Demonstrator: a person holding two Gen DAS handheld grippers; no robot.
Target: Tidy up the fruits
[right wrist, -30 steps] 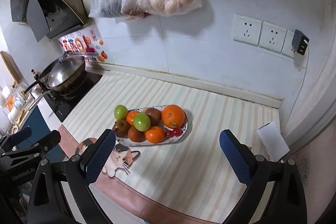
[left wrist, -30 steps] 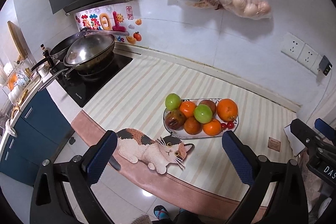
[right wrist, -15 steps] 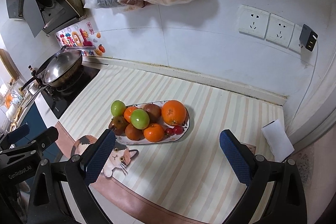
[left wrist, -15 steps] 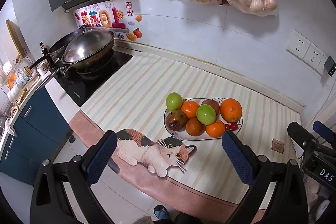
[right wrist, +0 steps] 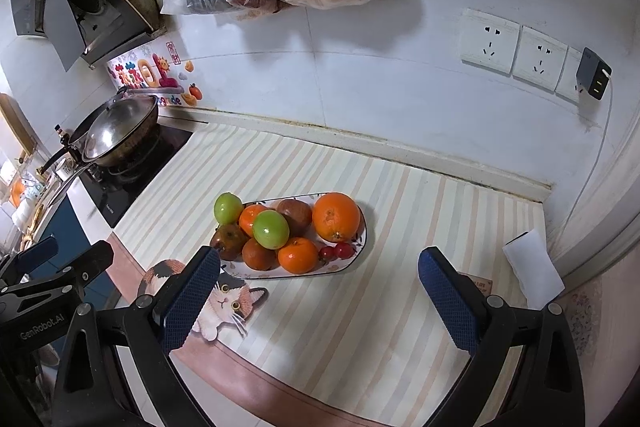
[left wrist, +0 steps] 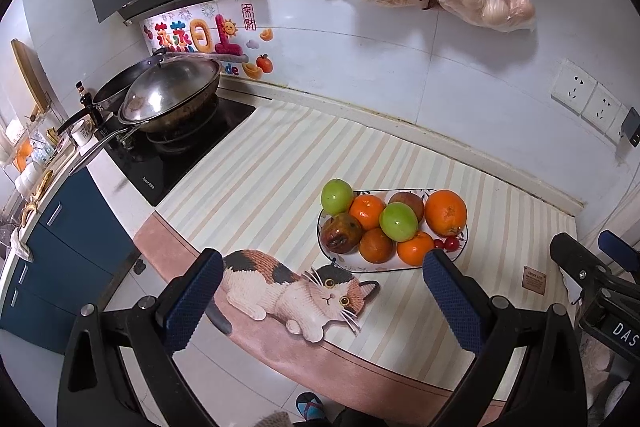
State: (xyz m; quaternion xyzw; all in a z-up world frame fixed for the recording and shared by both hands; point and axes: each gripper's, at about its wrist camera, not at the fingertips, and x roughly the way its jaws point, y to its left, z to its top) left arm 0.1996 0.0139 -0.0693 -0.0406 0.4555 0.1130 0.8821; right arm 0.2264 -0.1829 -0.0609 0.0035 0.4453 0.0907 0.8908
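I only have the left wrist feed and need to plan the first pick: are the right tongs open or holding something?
Observer: The right tongs are open with nothing between them, facing the fruit plate.
Operator: What's on the counter to the right of the plate?
Observer: A white paper slip lies near the right wall.
Operator: Anything plugged in there?
Observer: A charger sits in the socket, and its white cable hangs down the wall.
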